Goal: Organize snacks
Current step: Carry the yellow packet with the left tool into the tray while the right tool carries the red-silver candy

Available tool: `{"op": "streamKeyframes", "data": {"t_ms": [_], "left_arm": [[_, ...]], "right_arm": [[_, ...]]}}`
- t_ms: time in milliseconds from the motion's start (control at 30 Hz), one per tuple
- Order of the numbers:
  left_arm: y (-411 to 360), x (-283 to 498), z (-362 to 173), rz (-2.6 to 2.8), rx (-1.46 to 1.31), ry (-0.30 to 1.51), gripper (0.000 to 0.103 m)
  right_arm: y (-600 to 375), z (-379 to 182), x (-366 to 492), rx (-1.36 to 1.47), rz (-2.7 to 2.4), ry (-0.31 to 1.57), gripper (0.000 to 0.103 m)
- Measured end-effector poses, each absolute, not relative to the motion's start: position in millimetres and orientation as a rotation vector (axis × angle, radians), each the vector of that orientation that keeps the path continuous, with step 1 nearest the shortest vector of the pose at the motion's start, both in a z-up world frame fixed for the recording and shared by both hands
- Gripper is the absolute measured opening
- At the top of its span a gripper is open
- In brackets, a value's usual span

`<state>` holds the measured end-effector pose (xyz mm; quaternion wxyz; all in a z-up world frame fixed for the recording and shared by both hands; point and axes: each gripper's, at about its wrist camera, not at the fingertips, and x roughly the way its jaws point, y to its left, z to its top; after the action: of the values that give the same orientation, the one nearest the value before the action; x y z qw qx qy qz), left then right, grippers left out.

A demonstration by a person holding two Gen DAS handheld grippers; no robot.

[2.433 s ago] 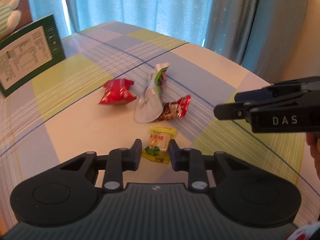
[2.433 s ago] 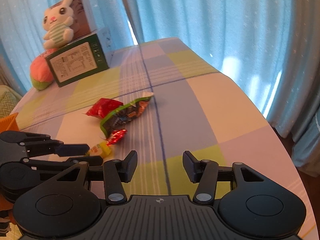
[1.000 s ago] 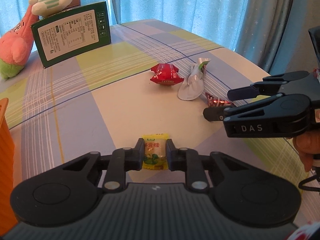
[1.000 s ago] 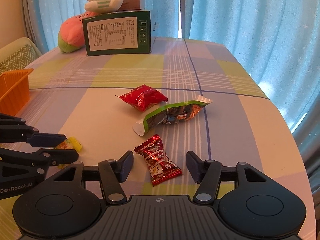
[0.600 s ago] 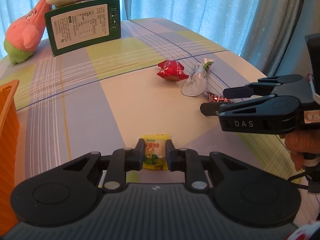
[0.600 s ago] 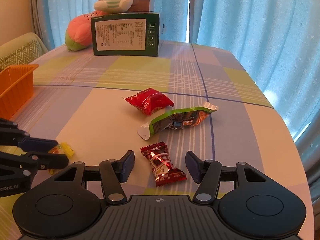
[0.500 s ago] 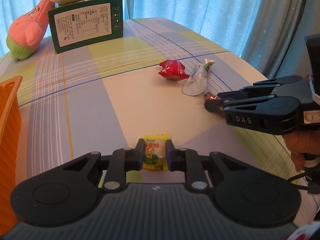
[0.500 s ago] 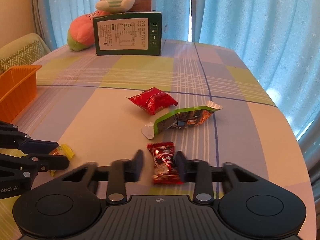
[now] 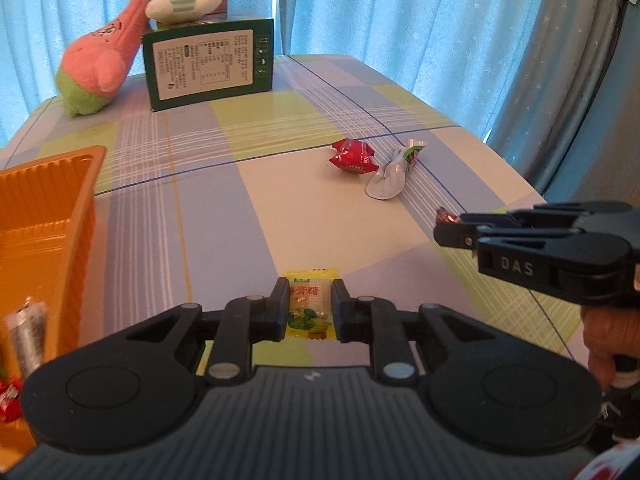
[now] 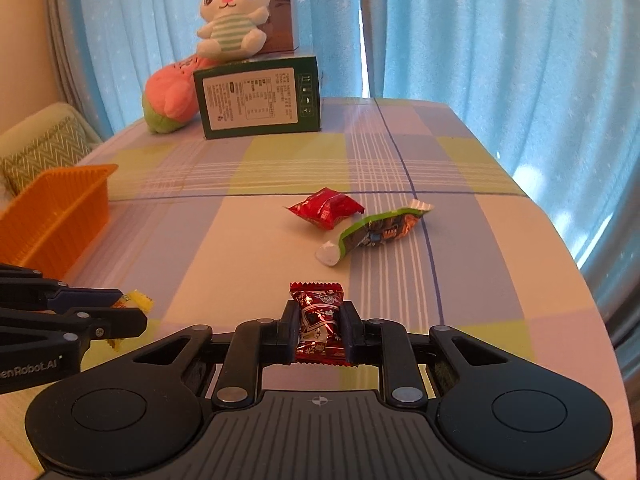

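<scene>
My left gripper [image 9: 310,308] is shut on a yellow candy [image 9: 309,305] and holds it above the checked tablecloth. In the right wrist view my right gripper [image 10: 320,330] is shut on a dark red foil candy [image 10: 319,320], also lifted off the cloth. A red snack packet [image 10: 325,208] and a green-edged snack bag [image 10: 374,232] lie side by side further out on the table. The orange basket [image 9: 44,216] stands at the left, with a few wrapped snacks showing at its near end. The right gripper [image 9: 448,232] shows in the left wrist view, the left gripper [image 10: 128,312] in the right wrist view.
A green box [image 10: 260,100] stands at the table's far end with a white plush rabbit [image 10: 230,16] on top and a pink plush [image 10: 170,96] leaning beside it. Blue curtains hang behind. The table's rounded edge [image 10: 560,240] runs along the right. A hand [image 9: 608,340] grips the right tool.
The right gripper closed on the dark red candy and lifted it. Both grippers rose and drew back with their candies; the orange basket has come further into view on the left.
</scene>
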<state>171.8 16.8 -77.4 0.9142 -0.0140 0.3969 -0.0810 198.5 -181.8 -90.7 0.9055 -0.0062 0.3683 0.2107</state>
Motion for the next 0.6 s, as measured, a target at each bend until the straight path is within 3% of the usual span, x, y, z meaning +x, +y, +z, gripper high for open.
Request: {"op": "streamKeyframes", "data": {"t_ms": [600], "left_arm": [[69.1,74.4,-9.1,-0.027,-0.090,0.760,0.019]], "right_arm": [[-144.5,-32.7,86.6,-0.005,0.528,0.738,0.021]]}}
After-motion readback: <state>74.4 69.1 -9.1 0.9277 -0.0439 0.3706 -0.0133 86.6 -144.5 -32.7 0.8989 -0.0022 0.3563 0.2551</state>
